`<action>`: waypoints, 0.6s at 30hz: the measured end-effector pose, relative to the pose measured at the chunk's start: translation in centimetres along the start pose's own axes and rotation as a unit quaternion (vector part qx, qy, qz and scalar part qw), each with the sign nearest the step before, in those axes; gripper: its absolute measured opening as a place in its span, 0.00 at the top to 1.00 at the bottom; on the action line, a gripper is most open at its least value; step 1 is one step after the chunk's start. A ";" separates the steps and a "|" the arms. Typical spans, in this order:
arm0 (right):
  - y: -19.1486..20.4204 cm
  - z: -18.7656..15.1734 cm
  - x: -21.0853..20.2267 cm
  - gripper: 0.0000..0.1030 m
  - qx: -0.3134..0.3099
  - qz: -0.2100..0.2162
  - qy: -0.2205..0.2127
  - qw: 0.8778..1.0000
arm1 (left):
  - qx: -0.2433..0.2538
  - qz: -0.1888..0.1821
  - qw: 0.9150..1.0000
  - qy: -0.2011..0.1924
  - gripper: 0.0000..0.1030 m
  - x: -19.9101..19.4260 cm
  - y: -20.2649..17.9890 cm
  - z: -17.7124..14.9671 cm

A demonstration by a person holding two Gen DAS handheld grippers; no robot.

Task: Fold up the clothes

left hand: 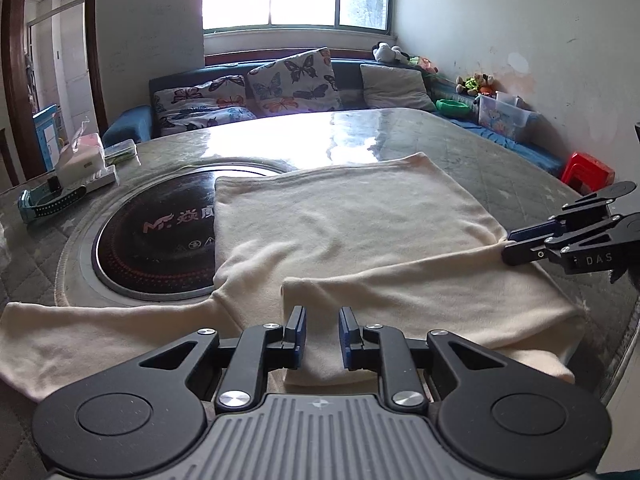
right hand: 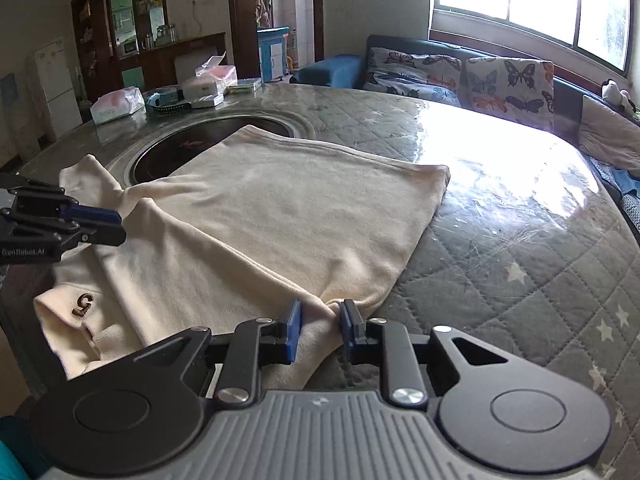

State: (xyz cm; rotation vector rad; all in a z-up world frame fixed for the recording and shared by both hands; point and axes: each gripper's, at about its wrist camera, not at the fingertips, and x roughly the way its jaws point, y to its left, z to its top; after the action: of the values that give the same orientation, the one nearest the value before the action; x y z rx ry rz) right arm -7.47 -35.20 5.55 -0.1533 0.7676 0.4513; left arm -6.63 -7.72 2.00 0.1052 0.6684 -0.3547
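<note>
While my left claw (left hand: 322, 334) hangs low over the near edge of the cream shirt (left hand: 344, 216), its blue pads stand apart, cloth under the gap but nothing pinched. Off to the side, my right claw (left hand: 507, 245) meets the shirt's corner. Over to the right wrist: pads apart there, a gathered fold of shirt (right hand: 280, 208) lying between them, unclamped. Shirt's spread across the quilted table (right hand: 520, 248), partly covering the round cooktop (right hand: 168, 152).
</note>
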 end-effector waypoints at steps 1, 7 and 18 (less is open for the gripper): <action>0.1 0.2 -0.1 0.80 0.002 0.000 0.001 1.000 | 0.000 -0.001 1.000 -0.001 0.81 0.2 0.0 0.1; 1.6 1.7 -0.9 0.80 -0.034 0.009 -0.009 0.999 | -0.010 0.000 1.000 -0.003 0.81 1.4 0.3 0.7; 6.6 4.4 2.5 0.80 -0.097 0.073 0.001 0.993 | -0.078 0.036 0.996 -0.007 0.81 -0.9 4.2 -0.4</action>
State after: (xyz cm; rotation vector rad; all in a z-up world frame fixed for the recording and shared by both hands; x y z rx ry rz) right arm -6.09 -27.18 7.15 -0.2794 0.7390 0.6645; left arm -6.08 -3.44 2.17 -0.0213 0.6733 -0.2331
